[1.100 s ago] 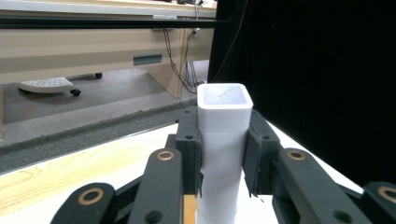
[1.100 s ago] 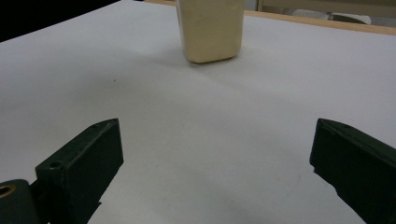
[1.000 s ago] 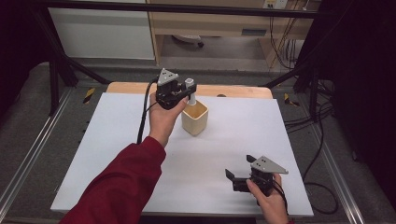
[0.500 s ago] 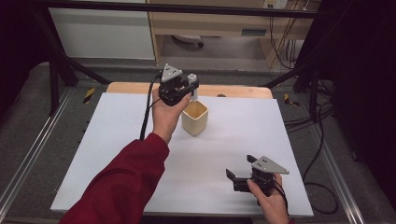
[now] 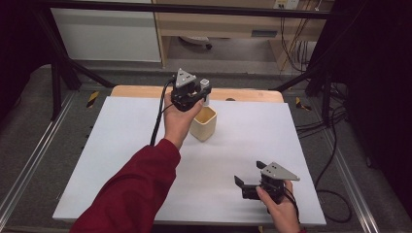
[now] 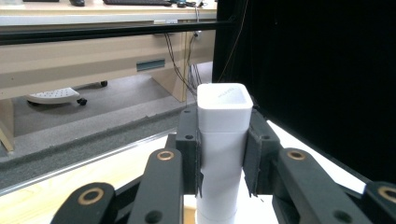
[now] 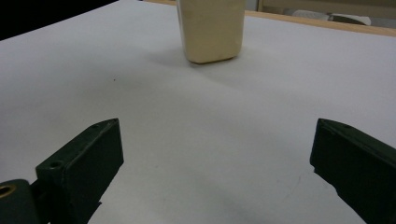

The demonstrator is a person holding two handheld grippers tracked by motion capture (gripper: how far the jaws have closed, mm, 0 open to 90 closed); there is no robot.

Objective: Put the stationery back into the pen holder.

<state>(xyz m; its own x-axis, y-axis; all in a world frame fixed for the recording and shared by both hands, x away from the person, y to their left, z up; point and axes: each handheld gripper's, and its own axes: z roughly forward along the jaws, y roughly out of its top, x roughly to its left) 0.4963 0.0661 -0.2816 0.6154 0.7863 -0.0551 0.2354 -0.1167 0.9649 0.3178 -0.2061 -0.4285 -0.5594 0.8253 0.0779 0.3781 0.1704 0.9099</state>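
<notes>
My left gripper (image 5: pixel 200 97) is shut on a white square-mouthed cup (image 6: pixel 223 140), which it holds upright in the air above and just behind a cream cup (image 5: pixel 203 123) standing on the white table (image 5: pixel 121 145). In the left gripper view both black pads (image 6: pixel 189 154) press the white cup's sides. My right gripper (image 5: pixel 248 182) rests low near the table's front right with its jaws wide apart and nothing between them. In the right gripper view the cream cup (image 7: pixel 212 30) stands far ahead.
A wooden strip (image 5: pixel 243 94) runs along the table's far edge. Black frame bars (image 5: pixel 63 73) stand at the back left, and cables (image 5: pixel 330 121) hang at the right. A cabinet and a chair base lie on the floor beyond.
My left gripper has lifted the white cup up out of the cream cup and slightly away. The right gripper has stayed in place.
</notes>
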